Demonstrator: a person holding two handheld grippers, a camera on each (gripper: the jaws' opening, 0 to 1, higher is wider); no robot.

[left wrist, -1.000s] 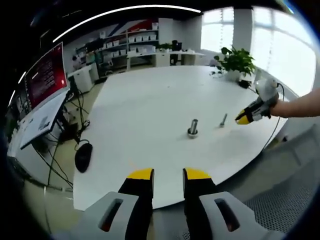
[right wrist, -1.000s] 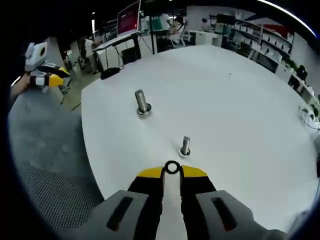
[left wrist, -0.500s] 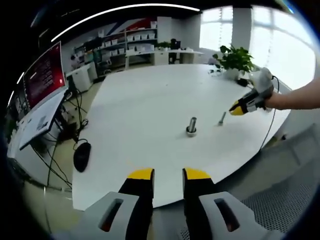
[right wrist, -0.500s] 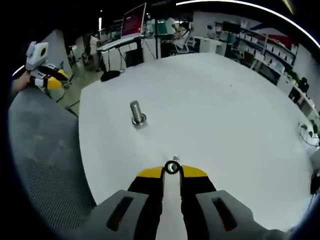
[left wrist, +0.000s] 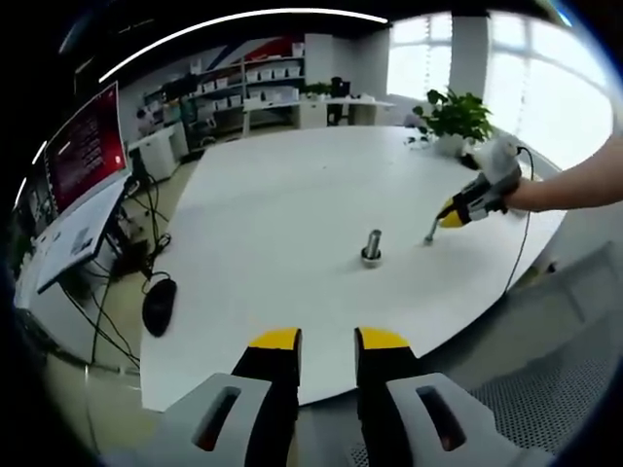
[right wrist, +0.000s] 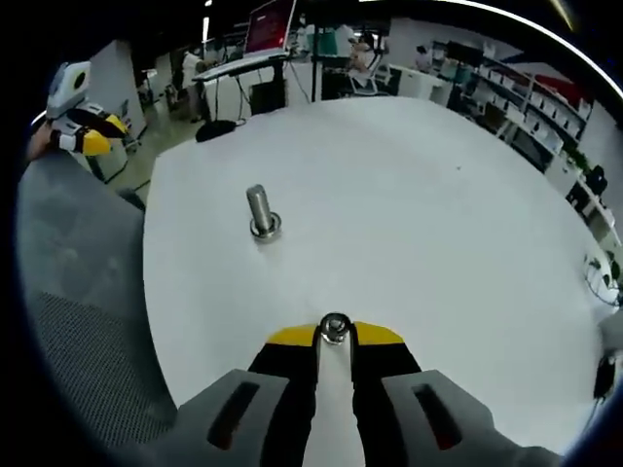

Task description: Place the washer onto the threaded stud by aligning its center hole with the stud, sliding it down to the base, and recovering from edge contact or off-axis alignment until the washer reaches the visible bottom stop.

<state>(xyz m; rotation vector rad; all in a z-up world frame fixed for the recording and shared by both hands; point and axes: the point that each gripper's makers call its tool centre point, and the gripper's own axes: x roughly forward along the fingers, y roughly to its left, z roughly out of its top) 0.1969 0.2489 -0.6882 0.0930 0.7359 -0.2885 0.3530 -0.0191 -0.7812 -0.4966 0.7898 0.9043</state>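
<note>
Right gripper (right wrist: 334, 336) pinched the washer (right wrist: 335, 328) at its tips, directly over the small stud (left wrist: 431, 230), axis upright beneath, as I judged. Left gripper (left wrist: 326, 341) idled half open, low in frame, off the table (right wrist: 409, 195).

I count two threaded studs on counter (left wrist: 292, 195): larger one (left wrist: 372, 247), thinner one (left wrist: 429, 231). One washer (right wrist: 335, 327). One mouse (left wrist: 159, 305). Two hand-held grippers: left (left wrist: 326, 339), right (right wrist: 334, 336).
</note>
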